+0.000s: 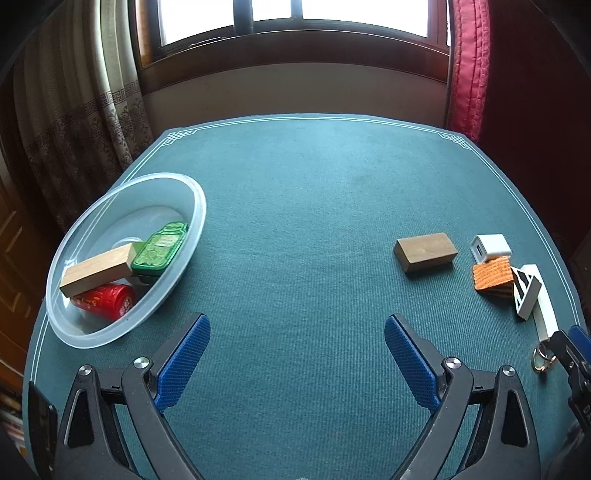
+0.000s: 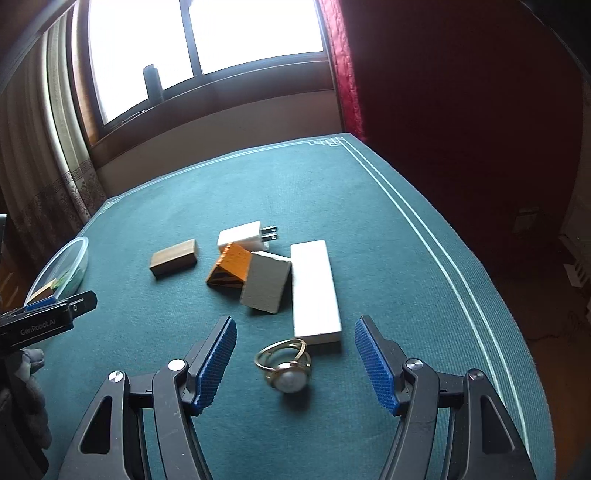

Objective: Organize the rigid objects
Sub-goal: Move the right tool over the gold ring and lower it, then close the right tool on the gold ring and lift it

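Blue pads line both fingers of the left gripper (image 1: 297,363), and the fingers are spread wide apart. Nothing sits between them, only the green table cover (image 1: 314,206). They touch none of the things on the table.

To the left of that gripper stands a clear plastic bowl (image 1: 92,334). Inside it lie a light wooden block (image 1: 98,271), a green tin (image 1: 160,247) and a red can (image 1: 105,301). The wooden block rests on top of the red can, and one end touches the green tin.

The right gripper (image 2: 295,363) is spread wide too. A gold ring with a round pearl (image 2: 286,369) lies on the cover between its two fingers. The ring does not touch either pad, so the gripper holds nothing.

Just past the ring lies a long white block (image 2: 314,288), flat on the cover. A grey block (image 2: 266,280) leans tilted just beside it, touching its left side. An orange wedge (image 2: 229,269) sits next to the grey block, and a white plug (image 2: 242,236) with metal prongs sits behind the wedge. A dark wooden block (image 2: 173,257) lies alone, a little to the left of this group and apart from it.

A window (image 1: 295,18) is behind the table, with a red curtain (image 1: 467,70) on the right.
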Demonstrator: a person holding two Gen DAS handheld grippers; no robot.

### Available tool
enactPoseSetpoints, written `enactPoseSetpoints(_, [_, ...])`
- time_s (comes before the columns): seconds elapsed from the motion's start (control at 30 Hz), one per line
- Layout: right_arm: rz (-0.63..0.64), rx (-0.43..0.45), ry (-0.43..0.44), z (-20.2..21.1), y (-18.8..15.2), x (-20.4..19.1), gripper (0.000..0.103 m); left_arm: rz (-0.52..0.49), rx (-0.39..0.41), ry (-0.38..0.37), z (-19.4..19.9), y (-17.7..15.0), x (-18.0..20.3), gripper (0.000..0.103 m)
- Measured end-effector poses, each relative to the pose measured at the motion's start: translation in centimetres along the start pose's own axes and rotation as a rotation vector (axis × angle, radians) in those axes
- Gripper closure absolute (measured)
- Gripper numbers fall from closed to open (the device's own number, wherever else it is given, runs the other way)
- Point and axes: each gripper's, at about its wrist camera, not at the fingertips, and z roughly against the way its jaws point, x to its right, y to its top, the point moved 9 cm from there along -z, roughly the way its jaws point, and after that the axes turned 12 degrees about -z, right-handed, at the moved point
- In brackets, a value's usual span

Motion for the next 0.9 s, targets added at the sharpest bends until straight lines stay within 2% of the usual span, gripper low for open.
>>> enactPoseSetpoints(0.2, [-0.030,-0.037,0.004,-0.2,-0.5,1.6,0.034,-0.042,-0.003,-0.021,-0.1,0.2,2.1,0.007])
enactPoseSetpoints(0.3, [-0.016,-0.073,0.032,-0.4,-1.5,1.1,0.042,-0.048,-0.012,-0.024,-0.3,0.1,2.6,0.007])
enactPoseSetpoints(0.37, [0.008,-0.085,0.043,-0.5,-1.9,0.6,0.051,-0.049,-0.015,-0.023,-0.4,0.1,2.8,0.007])
enactPoseSetpoints(0.53, [0.040,-0.092,0.064,-0.6,-2.2,-0.3,0.058,-0.057,-0.017,-0.027,-0.4,-0.1,3.3,0.007])
enactPoseSetpoints(0.9, [0.031,-0.107,0.118,-0.1,-2.4,-0.8,0.059,-0.056,-0.018,-0.025,-0.6,-0.2,3.3,0.007])
